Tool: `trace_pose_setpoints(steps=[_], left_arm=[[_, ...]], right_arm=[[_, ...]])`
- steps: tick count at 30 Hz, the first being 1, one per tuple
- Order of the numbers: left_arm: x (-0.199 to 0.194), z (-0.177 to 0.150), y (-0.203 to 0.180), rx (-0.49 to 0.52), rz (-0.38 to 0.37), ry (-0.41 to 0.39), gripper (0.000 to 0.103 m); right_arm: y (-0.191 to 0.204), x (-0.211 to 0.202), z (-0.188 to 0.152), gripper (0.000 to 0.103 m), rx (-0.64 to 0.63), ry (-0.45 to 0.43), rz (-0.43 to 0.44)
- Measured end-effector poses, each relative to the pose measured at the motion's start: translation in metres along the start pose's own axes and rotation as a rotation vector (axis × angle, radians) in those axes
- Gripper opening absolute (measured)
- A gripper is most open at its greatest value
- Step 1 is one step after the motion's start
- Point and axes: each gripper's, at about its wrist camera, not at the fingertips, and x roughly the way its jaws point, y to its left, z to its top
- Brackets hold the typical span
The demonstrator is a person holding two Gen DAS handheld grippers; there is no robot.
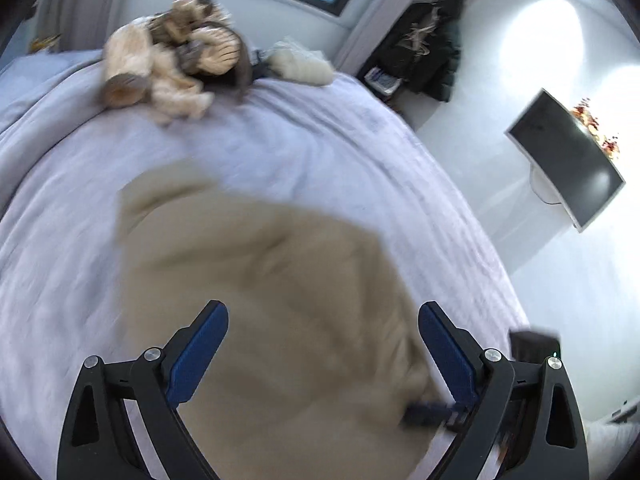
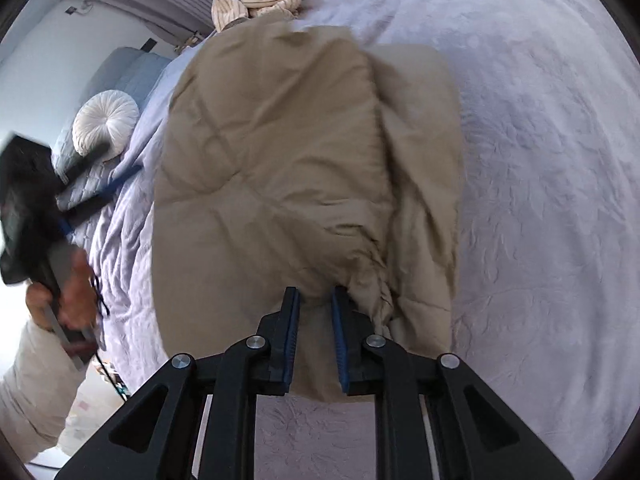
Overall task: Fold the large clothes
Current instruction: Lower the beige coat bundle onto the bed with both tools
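Motion blur smeared the tan garment (image 1: 256, 280) in the left view. It lay folded on the bed (image 2: 540, 160). The left gripper (image 1: 323, 340) gaped wide above it; the right gripper (image 2: 316, 312), narrowly parted, straddled its near edge, grip uncertain.

Matt creased tan cloth garment (image 2: 280, 168)

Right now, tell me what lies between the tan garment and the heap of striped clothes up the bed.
In the left wrist view, only bare lavender bedspread separates the tan garment from the striped heap.
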Motion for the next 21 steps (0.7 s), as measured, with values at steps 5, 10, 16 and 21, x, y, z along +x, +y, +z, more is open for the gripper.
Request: trace_pose_setpoints(steps=[5, 10, 16, 21], left_arm=[[0.085, 0.001, 0.005, 0.025, 0.123, 0.113, 0.097], [0.114, -0.009, -0.011, 0.107, 0.139, 0.148, 0.097], [0.121, -0.017, -0.009, 0.142, 0.171, 0.165, 0.097], [0.120, -0.018, -0.012, 0.151, 0.188, 0.166, 0.097]], right_arm=[[0.002, 0.009, -0.008, 0.013, -0.047, -0.047, -0.138], [-0.045, 0.034, -0.026, 0.009, 0.153, -0.024, -0.037], [-0.058, 0.049, -0.034, 0.009, 0.213, -0.026, -0.007], [-0.050, 0.049, -0.027, 0.009, 0.225, -0.014, -0.009]])
